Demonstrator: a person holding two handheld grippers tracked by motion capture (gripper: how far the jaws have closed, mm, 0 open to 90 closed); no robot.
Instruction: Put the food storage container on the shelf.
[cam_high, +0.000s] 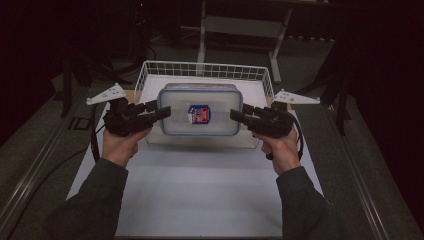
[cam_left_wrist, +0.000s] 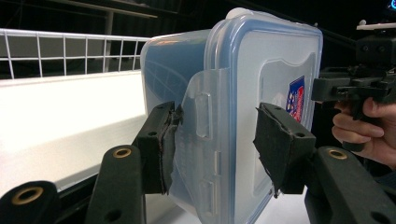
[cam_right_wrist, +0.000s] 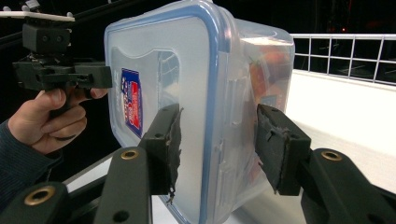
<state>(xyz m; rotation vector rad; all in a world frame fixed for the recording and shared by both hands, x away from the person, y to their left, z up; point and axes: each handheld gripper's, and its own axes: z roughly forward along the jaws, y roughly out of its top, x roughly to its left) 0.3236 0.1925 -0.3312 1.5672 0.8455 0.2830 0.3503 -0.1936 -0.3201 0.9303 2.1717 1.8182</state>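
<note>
**Op A:** Left gripper (cam_high: 162, 114) is pinching the left short end of the plastic container (cam_high: 200, 110) — in my left gripper view one pad presses the clear body by the side latch (cam_left_wrist: 203, 116), the other bears on the blue-rimmed lid (cam_left_wrist: 275, 88). I've got it clamped across its thickness.

**Op B:** Same on my side. Right gripper (cam_high: 236, 115) is closed on the opposite short end; in the right gripper view one pad sits on the lid face, the other on the body wall. Jaws stand about half spread (the box fills the gap between them).

**Op A:** Where does the box sit from the high view?

**Op B:** Held between the two grippers, lid up, long side running across the table, in front of the white wire basket (cam_high: 150, 70) — its far edge overlaps the basket's near side in that view. I can't tell whether its bottom touches the white table sheet (cam_high: 200, 190) or hangs just above it.

**Op A:** The red-and-blue label (cam_high: 198, 114) is in the middle of the lid. Through the wall I see something reddish-orange inside (cam_right_wrist: 273, 65), too blurred to name.

**Op B:** Each hand (cam_high: 122, 145) grips its handle from below, sleeves coming in at the bottom. The grey three-cornered plate (cam_high: 106, 94) on your gripper points outward, away from the box.
</note>
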